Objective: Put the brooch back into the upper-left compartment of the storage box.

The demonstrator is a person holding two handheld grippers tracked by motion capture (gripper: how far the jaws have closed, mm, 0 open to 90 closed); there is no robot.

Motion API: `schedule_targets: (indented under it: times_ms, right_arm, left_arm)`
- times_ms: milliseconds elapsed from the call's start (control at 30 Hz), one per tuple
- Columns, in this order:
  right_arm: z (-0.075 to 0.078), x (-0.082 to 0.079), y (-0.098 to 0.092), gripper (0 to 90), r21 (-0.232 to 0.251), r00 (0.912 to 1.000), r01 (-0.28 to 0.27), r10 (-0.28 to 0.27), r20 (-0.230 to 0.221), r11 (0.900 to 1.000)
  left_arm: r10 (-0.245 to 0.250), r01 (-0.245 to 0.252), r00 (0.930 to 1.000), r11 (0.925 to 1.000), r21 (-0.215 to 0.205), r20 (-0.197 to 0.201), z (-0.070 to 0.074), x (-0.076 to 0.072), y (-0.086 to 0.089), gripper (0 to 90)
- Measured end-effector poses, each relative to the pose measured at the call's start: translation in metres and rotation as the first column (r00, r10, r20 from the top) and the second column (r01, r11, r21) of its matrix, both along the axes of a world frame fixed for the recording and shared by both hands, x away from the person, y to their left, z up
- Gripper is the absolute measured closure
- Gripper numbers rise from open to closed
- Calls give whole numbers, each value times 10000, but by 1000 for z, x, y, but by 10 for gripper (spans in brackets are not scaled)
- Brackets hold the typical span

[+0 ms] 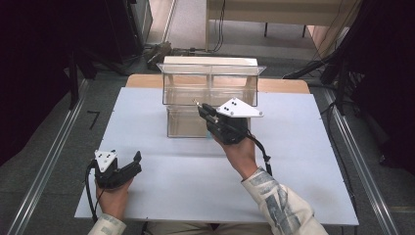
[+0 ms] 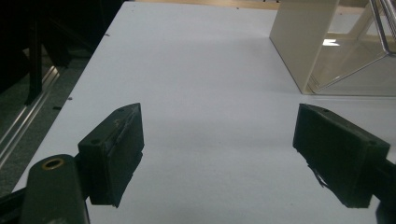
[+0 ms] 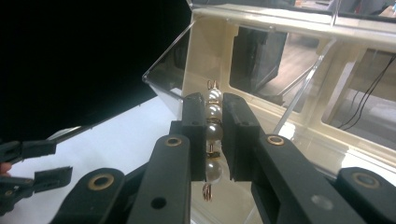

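Pearl strand [image 3: 214, 135], four beads linked by gold rings, is pinched between the jaws of the right gripper [image 3: 213, 122], its long axis running along them with one ring end past the tips. That gripper [image 1: 204, 110] is held up against the front of the clear two-tier organizer [image 1: 210, 95]. The left gripper [image 2: 217, 149] hangs with jaws spread wide over bare white table [image 2: 196, 84], near the left front edge, well apart from the organizer.

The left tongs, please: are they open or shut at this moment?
Open. In the left gripper view the two black jaws of the left tongs stand wide apart with bare white table between them, holding nothing.
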State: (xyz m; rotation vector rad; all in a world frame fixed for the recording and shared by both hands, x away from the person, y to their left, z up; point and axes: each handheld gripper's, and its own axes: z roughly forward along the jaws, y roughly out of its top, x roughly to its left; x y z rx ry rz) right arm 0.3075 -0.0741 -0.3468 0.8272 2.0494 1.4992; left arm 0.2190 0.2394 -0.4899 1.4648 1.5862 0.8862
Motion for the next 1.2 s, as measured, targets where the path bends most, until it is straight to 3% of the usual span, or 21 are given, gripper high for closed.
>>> schedule_targets:
  times_ms: [433, 1200]
  right_arm:
    - [9, 22, 14, 779, -36, 9994, 349, -349, -42, 9994]
    - [7, 41, 21, 779, -78, 9981, 583, -584, -215, 9983]
  left_arm:
    - [-24, 24, 10000, 10000, 6, 9, 0, -1, 1, 154]
    - [-53, 53, 10000, 10000, -29, 17, 0, -1, 1, 155]
